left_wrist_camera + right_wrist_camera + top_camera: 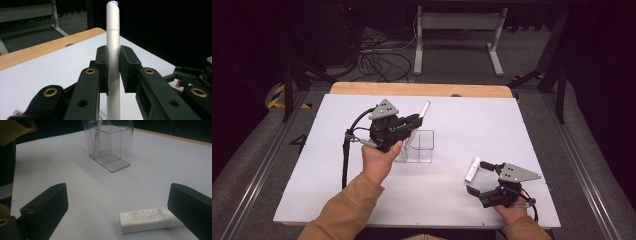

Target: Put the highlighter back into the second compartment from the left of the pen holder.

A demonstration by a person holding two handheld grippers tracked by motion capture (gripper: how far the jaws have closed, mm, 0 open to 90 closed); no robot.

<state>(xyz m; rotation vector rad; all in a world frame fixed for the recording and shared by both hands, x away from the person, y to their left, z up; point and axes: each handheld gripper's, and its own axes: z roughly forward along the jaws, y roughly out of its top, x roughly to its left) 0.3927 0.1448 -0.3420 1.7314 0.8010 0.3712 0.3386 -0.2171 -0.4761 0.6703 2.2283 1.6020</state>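
A white pen (113, 37) stands nearly upright between the pads of my left gripper (113, 57), which is shut on it. From above, the left gripper (414, 122) hovers over a clear plastic container (419, 147), and the pen (424, 109) leans up and to the right with its lower end inside the box. My right gripper (476, 176) sits open near the table's front right. A small white block with a printed label (147, 220) lies flat between its jaws, close to the right one. The container (110, 145) stands farther off.
The white tabletop (492, 125) has a wooden strip (422, 89) along its far edge. Beyond it are floor cables (379, 62) and a white desk frame (457, 35). The right gripper (195, 77) appears at the right edge of the left gripper view.
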